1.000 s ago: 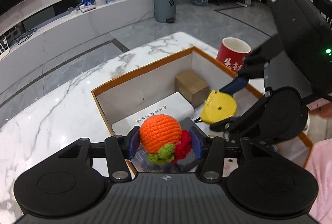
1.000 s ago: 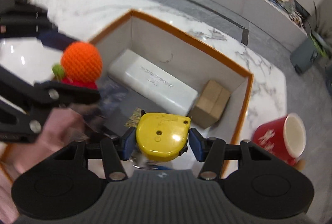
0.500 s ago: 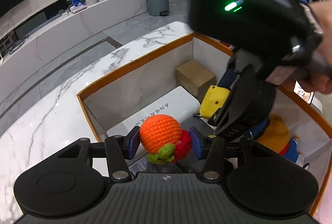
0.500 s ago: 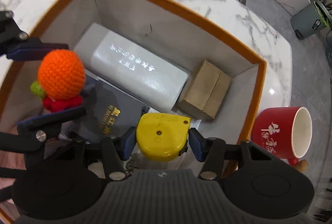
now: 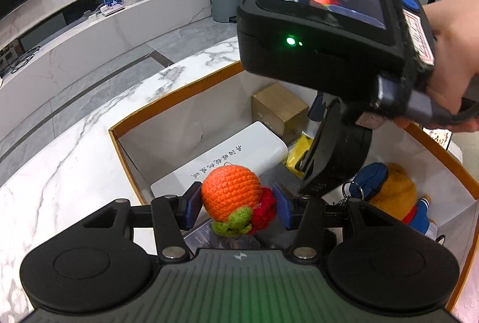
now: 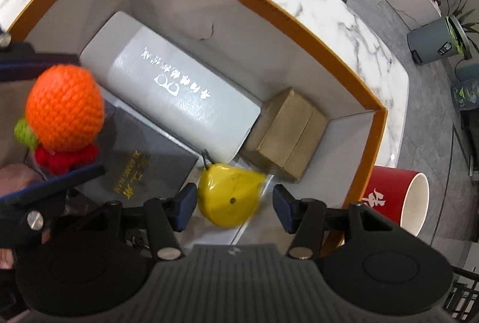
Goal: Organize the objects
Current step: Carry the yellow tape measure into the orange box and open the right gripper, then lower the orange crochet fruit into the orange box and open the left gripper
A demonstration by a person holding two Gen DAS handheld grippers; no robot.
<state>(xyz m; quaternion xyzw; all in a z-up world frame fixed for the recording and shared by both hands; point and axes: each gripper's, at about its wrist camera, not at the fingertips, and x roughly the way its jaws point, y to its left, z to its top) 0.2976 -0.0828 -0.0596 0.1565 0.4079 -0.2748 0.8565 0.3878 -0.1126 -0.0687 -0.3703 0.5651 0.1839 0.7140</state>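
My left gripper [image 5: 236, 204] is shut on an orange crochet toy [image 5: 230, 194] with green and red parts, held above the orange-rimmed box [image 5: 179, 92]. The toy also shows in the right wrist view [image 6: 64, 110]. My right gripper [image 6: 235, 207] is open inside the box, its jaws apart. The yellow tape measure [image 6: 229, 194] sits blurred between them, free of the pads, over the box floor. In the left wrist view only a sliver of the tape measure [image 5: 296, 152] shows behind the right gripper.
The box holds a white case [image 6: 179, 92], a brown carton [image 6: 287, 131], a dark booklet [image 6: 143, 167] and a plush bear [image 5: 392, 197]. A red cup [image 6: 395, 197] stands outside the box's right wall on the marble table [image 5: 60, 161].
My right gripper has lowered into the box and opened, letting go of the yellow tape measure. My left gripper still holds the crochet toy and has moved further over the box.
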